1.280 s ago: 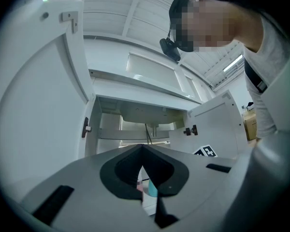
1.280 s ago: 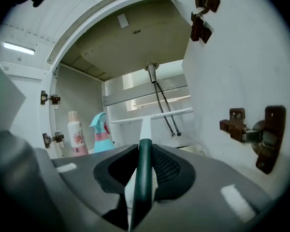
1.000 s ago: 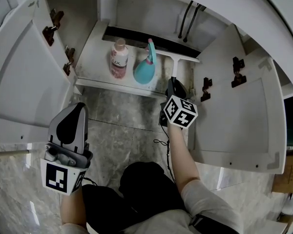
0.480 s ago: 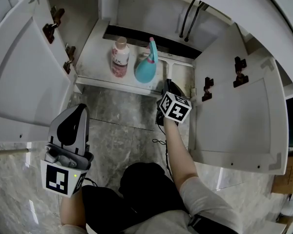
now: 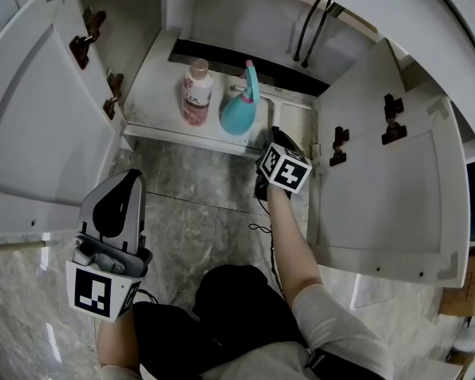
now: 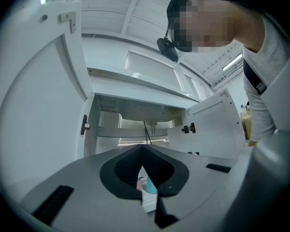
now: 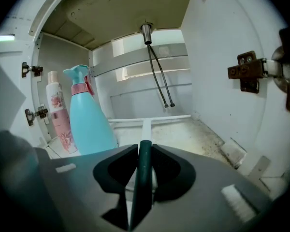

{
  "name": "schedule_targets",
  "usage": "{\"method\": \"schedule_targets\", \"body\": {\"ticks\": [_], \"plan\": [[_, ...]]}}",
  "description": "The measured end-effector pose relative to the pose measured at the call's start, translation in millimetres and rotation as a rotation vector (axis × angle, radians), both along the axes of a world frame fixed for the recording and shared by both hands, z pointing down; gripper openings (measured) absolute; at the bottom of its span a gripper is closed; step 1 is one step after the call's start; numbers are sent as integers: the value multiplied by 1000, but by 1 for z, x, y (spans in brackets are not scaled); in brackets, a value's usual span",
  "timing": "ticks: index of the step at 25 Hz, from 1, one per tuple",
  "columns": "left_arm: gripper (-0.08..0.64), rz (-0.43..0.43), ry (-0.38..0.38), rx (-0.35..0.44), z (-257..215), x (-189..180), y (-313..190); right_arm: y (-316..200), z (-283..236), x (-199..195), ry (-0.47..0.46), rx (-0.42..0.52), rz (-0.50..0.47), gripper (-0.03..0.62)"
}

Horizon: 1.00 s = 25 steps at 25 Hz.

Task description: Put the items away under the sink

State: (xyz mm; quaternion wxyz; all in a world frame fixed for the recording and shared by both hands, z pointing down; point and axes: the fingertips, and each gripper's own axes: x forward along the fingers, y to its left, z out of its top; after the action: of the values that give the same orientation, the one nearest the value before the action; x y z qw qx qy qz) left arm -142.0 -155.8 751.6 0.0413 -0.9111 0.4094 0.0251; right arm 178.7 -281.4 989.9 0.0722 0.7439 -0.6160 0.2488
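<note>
1. Two jaws of the right gripper [image 7: 145,146] are clamped on the dark green handle of a white T-shaped squeegee [image 7: 146,124]; the handle runs straight out between them.
2. The squeegee's white crossbar lies ahead of the jaws on the white cabinet floor [image 7: 198,134], just right of the teal plastic spray bottle [image 7: 89,122]; a pink bottle [image 7: 58,115] stands left of that.
3. The left gripper [image 6: 143,151] hangs outside the cabinet over the grey marble floor [image 5: 198,204]; its jaws are together with nothing between them.

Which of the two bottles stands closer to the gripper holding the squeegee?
The teal spray bottle: it stands right of the pink bottle, beside the right gripper and its squeegee.
</note>
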Motion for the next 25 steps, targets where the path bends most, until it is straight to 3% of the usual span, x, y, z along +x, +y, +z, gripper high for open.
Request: {"method": "schedule_targets", "body": {"ticks": [12, 25], "plan": [[0, -2, 2, -11, 4, -2, -3, -7, -2, 8, -11, -27, 34, 103], [0, 26, 22, 1, 1, -1, 0, -1, -18, 0, 22, 53, 14, 103]]}}
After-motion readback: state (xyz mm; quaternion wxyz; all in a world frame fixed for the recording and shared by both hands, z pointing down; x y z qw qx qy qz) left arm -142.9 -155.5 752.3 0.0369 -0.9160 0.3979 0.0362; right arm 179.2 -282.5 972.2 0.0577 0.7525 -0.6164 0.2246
